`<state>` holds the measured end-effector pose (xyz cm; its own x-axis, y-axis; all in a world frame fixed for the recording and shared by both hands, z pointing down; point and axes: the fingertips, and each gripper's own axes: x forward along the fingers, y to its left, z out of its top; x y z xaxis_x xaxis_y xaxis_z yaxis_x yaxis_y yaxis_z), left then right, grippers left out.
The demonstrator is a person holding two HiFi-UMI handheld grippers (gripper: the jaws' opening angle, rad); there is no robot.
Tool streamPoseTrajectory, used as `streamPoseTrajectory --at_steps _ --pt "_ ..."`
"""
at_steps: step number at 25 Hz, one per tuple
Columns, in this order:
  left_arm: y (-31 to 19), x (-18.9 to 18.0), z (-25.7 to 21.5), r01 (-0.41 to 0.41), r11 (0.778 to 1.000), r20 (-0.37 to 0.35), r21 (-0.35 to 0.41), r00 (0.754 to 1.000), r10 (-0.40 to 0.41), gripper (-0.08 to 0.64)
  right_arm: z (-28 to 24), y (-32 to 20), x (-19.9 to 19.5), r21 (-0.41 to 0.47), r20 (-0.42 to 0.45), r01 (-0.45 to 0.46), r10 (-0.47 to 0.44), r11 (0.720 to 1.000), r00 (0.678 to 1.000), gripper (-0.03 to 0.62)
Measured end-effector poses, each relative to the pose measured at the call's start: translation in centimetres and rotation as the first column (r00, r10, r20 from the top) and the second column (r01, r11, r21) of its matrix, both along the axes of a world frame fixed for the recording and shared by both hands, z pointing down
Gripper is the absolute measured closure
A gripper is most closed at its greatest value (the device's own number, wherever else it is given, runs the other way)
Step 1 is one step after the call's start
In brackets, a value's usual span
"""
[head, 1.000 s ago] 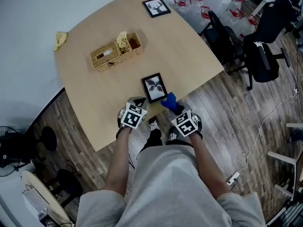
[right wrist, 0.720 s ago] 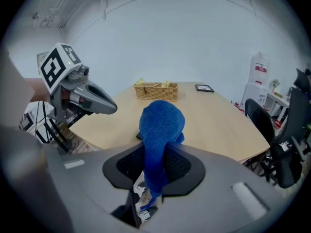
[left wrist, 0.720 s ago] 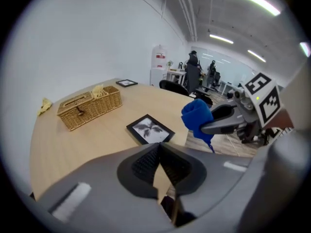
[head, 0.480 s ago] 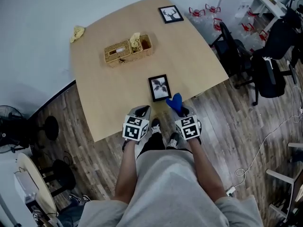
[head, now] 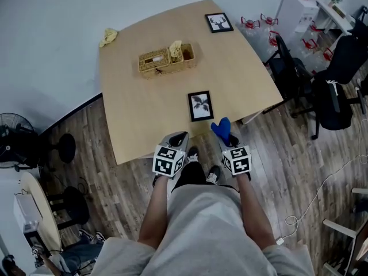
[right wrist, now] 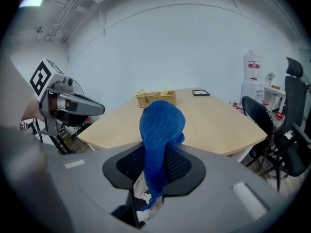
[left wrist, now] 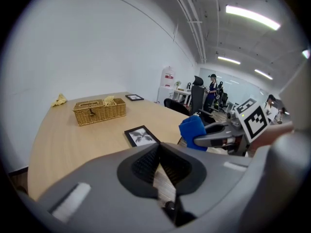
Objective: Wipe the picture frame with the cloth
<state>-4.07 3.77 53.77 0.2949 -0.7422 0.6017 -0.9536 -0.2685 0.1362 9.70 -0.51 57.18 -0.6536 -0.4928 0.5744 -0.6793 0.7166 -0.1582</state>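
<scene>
Cloth [right wrist: 160, 130] hangs pinched in the right hand-held gripper [head: 229, 138]; the left hand-held gripper [head: 179, 137] is closed, empty, picture frame [head: 200, 106] just ahead.

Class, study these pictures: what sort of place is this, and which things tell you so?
Probably an office or shared workroom: black swivel chairs stand beside a large wooden table, strip lights run along the ceiling, and a water dispenser stands by the wall.

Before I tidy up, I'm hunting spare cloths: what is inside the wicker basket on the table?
The rectangular woven wicker basket shows a crumpled pale yellow wad poking from its open end. A woven lid covers the rest, so its contents are hidden.
</scene>
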Motion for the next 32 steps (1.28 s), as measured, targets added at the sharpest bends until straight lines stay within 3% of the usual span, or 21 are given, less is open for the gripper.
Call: streamPoseTrajectory --at_steps 11,20,27,32 --pt "0.3 -0.5 -0.7 0.002 0.999 0.053 0.032 0.999 -0.003 0.509 -1.5 0.7 0.9 0.037 0.076 -0.035 0.032 0.999 0.997 0.503" --pt "0.5 0.3 -0.2 0.048 0.997 -0.026 0.057 0.999 -0.047 0.508 -2.5 1.0 1.3 0.056 0.123 -0.012 0.005 0.998 0.992 0.503" --pt "0.7 0.7 -0.1 0.058 0.996 -0.071 0.070 0.996 -0.053 0.508 -2.5 0.4 1.4 0.086 0.092 -0.007 -0.001 0.996 0.996 0.503" --pt "1.0 0.8 0.6 0.054 0.997 -0.066 0.047 0.997 -0.051 0.508 -2.8 0.4 1.3 0.076 0.102 -0.012 0.004 0.997 0.995 0.503"
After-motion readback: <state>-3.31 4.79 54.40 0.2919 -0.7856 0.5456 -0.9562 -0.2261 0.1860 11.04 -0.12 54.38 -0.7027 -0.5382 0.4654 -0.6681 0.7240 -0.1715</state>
